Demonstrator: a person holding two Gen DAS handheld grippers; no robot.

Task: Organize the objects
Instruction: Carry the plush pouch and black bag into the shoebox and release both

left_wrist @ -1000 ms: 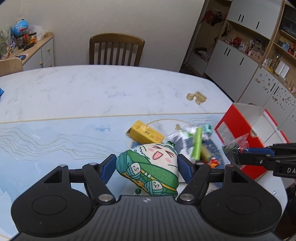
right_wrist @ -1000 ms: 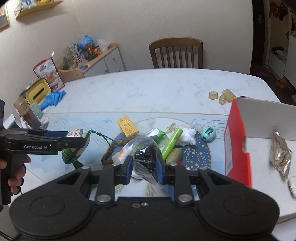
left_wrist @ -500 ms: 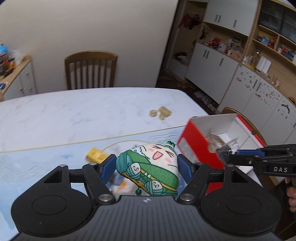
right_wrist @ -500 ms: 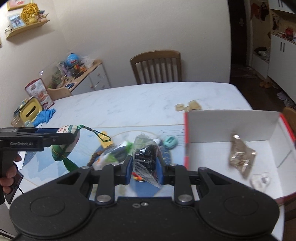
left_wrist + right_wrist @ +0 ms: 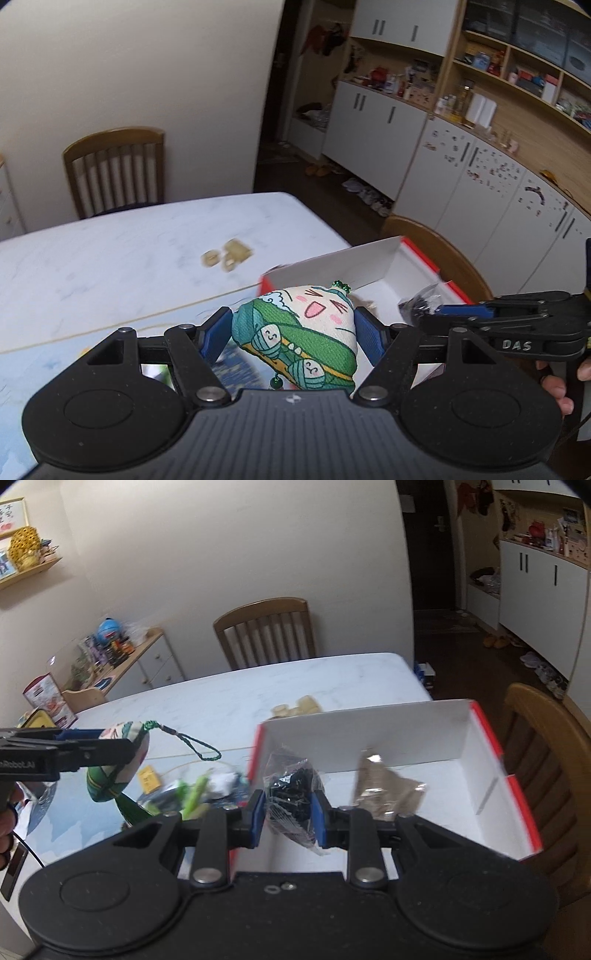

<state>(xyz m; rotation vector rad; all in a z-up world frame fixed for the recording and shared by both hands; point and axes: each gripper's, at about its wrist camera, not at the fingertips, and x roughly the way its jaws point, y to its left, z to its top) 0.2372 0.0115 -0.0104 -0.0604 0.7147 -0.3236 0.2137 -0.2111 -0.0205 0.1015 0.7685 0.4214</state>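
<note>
Right gripper (image 5: 288, 821), clamped on a clear crinkled bag of black pieces (image 5: 293, 794), hangs over the near-left corner of the red-and-white cardboard box (image 5: 491, 734); left gripper (image 5: 293, 332), gripping a green cartoon-faced fabric pouch (image 5: 299, 332), lies farther off, short of the box's left wall.

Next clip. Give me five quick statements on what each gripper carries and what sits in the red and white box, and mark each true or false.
1. The left gripper is clamped on a cartoon-face plush pouch. True.
2. The right gripper is empty. False: it grips a clear bag of black clips.
3. The red and white box already holds a crinkled brownish packet. True.
4. The pouch lies inside the box. False: it is held in the air, at the box's near left corner.
5. A green cord hangs from the pouch. True.
</note>
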